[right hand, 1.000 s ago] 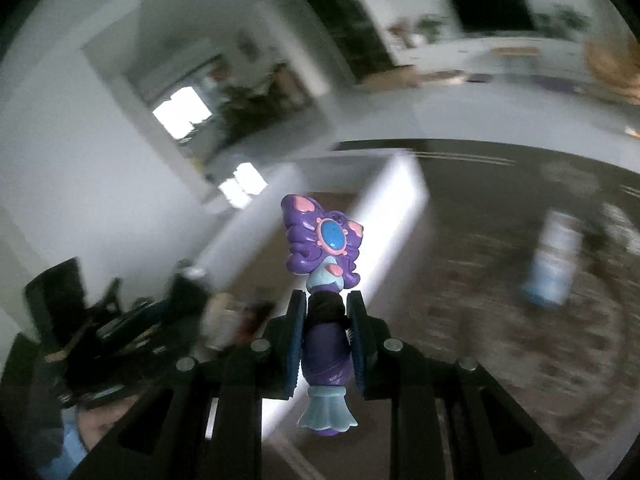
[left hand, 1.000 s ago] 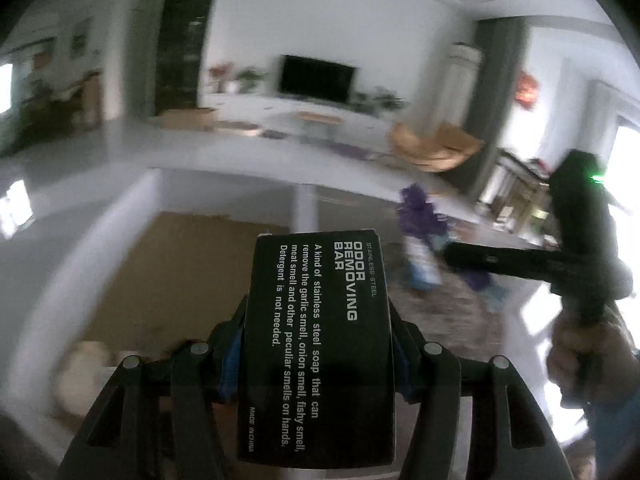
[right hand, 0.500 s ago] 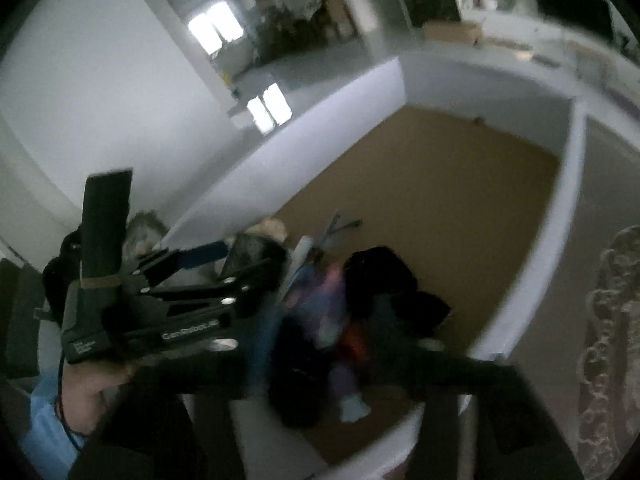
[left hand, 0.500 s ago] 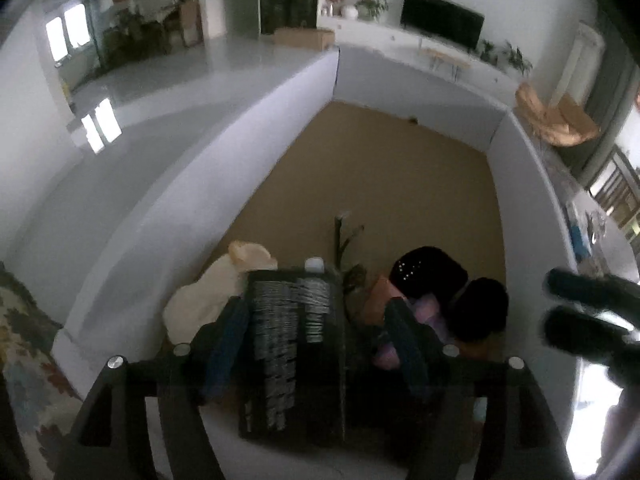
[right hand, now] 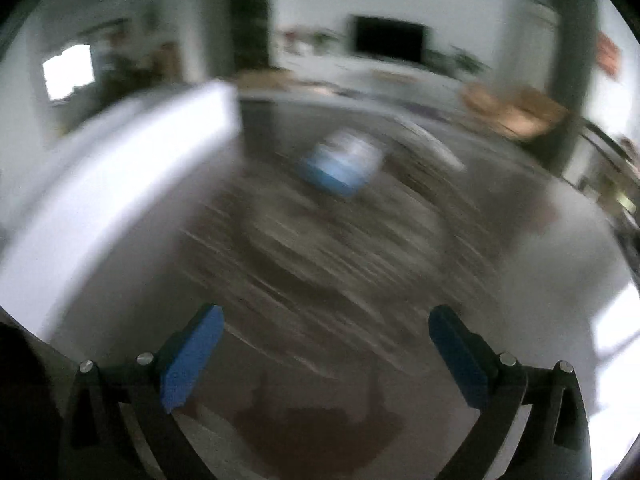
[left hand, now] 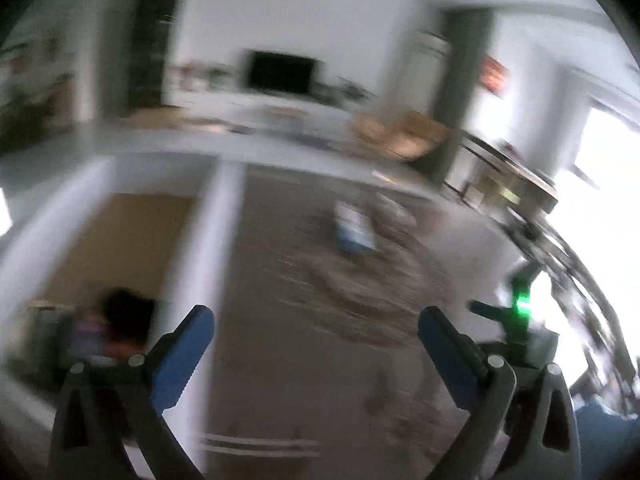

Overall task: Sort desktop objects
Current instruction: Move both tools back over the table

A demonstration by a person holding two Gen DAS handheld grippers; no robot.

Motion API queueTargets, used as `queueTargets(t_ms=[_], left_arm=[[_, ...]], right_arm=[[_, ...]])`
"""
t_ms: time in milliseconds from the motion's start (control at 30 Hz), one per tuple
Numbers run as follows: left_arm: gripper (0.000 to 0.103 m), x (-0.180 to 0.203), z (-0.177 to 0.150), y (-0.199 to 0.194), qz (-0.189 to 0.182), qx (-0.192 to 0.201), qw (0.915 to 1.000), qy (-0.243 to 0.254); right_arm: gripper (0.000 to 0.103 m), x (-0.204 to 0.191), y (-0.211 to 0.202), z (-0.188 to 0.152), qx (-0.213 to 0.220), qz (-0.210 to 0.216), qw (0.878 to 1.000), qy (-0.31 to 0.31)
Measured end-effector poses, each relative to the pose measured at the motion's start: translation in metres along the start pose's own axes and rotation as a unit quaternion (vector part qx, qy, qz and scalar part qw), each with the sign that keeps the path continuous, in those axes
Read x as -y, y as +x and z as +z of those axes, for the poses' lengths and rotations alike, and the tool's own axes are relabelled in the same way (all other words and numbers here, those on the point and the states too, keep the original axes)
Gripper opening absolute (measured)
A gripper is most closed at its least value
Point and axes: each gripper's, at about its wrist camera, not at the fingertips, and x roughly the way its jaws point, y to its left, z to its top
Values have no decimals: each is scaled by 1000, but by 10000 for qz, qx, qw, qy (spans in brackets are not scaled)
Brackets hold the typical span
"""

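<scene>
Worktop (right hand: pixel 360 280) filled both views, dark and patterned, heavily smeared by blur. Along its left side stood the white-walled box (left hand: pixel 224 240), its brown floor visible in the left view, with a dim heap of sorted things (left hand: pixel 112 320) in the near corner; what they were could not be told. Out on the worktop, well apart from the box, lay the one loose item I could make out, a blue-and-white pack (right hand: pixel 340 164), also seen in the left view (left hand: pixel 354 228).

Both claws were spread wide with nothing between their blue pads: the left claw (left hand: pixel 316 356) hung beside the box wall, the right claw (right hand: pixel 326 356) faced the pack more squarely. The right tool's green light (left hand: pixel 522 304) showed at the left view's edge.

My judgement: the step in hand was reaching for that pack, and the right claw seemed better placed. Doing it well would mean slowing until the view settled, squaring the pads to the pack's narrower sides, and closing only once both pads flanked it, while the left claw stayed clear of the path to the box.
</scene>
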Motion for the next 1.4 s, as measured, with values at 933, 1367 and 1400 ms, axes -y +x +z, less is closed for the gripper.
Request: queueTargets(t_ms=[933, 1367, 1400], left_arm=[[103, 28, -79, 138, 940, -1320, 9844, 684], [103, 27, -80, 138, 1002, -1256, 9849, 641], [103, 28, -80, 138, 1030, -1254, 9849, 606]], right_arm=[[103, 88, 2, -63, -467, -314, 9958, 728], [103, 87, 2, -63, -469, -313, 9957, 730], [103, 87, 2, -63, -469, -313, 9957, 731]])
